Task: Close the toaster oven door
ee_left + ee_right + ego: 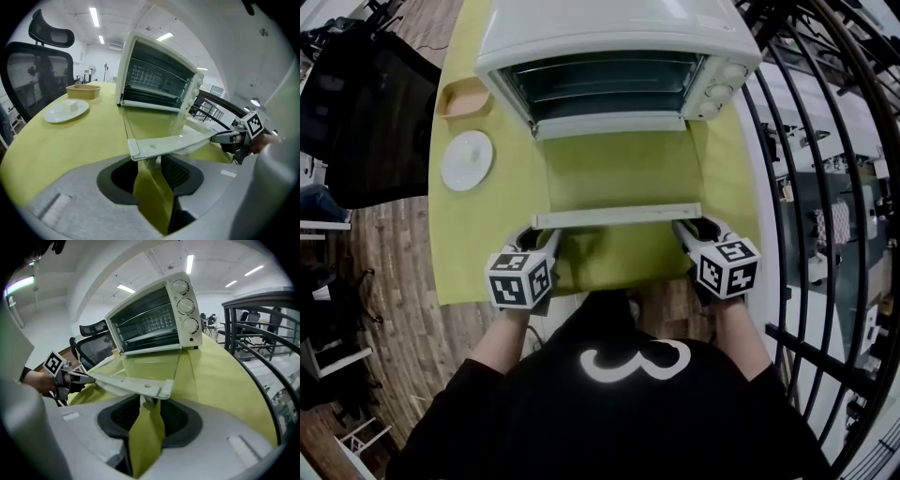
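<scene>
Two grippers flank the handle (617, 217), one at each end: the left gripper (541, 234) at the 9 o'clock end, the right gripper (696, 230) at the 3 o'clock end. Both sets of jaws stand released, wide apart. Each gripper view shows a handle end lying just across the jaw tips, with nothing squeezing it.

The door (619, 173) lies dropped flat over the cloth (487, 234). It is hinged at 12 o'clock against the oven (609, 37), with its free edge and handle out towards 6 o'clock. The handle's long axis runs 9 to 3, square to both grippers, and neither gripper is nearer than the other.

By my judgement the closing calls for the handle to go up and over towards 12. That arc looks free. The plate (467, 160) and box (464, 98) sit off at 10 o'clock, well apart from the door, and the railing (825, 187) stands off at 3.
</scene>
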A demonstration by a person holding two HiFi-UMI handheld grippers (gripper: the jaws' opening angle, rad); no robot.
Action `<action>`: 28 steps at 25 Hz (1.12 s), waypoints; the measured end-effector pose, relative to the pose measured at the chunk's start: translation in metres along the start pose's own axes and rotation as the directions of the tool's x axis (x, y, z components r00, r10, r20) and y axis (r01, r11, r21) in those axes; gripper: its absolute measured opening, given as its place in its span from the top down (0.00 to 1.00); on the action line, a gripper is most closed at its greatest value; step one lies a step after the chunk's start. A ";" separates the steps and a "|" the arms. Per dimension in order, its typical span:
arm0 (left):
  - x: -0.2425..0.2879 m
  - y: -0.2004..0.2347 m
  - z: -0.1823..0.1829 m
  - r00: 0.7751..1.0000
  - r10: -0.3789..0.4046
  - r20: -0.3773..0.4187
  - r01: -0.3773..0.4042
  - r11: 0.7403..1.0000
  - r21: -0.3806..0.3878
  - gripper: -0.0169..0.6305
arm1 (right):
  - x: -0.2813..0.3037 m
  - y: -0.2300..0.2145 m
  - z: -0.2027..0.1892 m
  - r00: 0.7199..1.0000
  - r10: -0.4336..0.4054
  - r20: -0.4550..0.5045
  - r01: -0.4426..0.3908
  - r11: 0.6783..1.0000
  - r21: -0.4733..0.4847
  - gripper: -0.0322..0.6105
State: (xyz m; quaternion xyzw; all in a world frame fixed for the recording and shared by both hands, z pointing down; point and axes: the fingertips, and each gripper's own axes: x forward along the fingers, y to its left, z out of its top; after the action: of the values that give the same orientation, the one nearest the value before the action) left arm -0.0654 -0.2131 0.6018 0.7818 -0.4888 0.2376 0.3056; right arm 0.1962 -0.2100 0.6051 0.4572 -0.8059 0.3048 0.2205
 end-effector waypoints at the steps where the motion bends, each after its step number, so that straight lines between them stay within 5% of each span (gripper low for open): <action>1: 0.000 0.000 0.000 1.000 0.000 0.004 0.000 1.000 -0.001 0.72 | 0.001 0.000 0.000 1.000 -0.004 -0.001 0.004 1.000 -0.004 0.73; 28: -0.024 -0.007 0.018 0.997 0.030 0.066 -0.027 0.999 -0.046 0.81 | -0.019 0.009 0.018 1.000 -0.015 0.022 0.016 0.999 -0.038 0.80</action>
State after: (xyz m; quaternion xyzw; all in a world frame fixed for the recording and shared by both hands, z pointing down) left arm -0.0679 -0.2087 0.5718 0.7753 -0.5150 0.2044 0.3033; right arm 0.1960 -0.2073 0.5774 0.4625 -0.8104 0.2827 0.2225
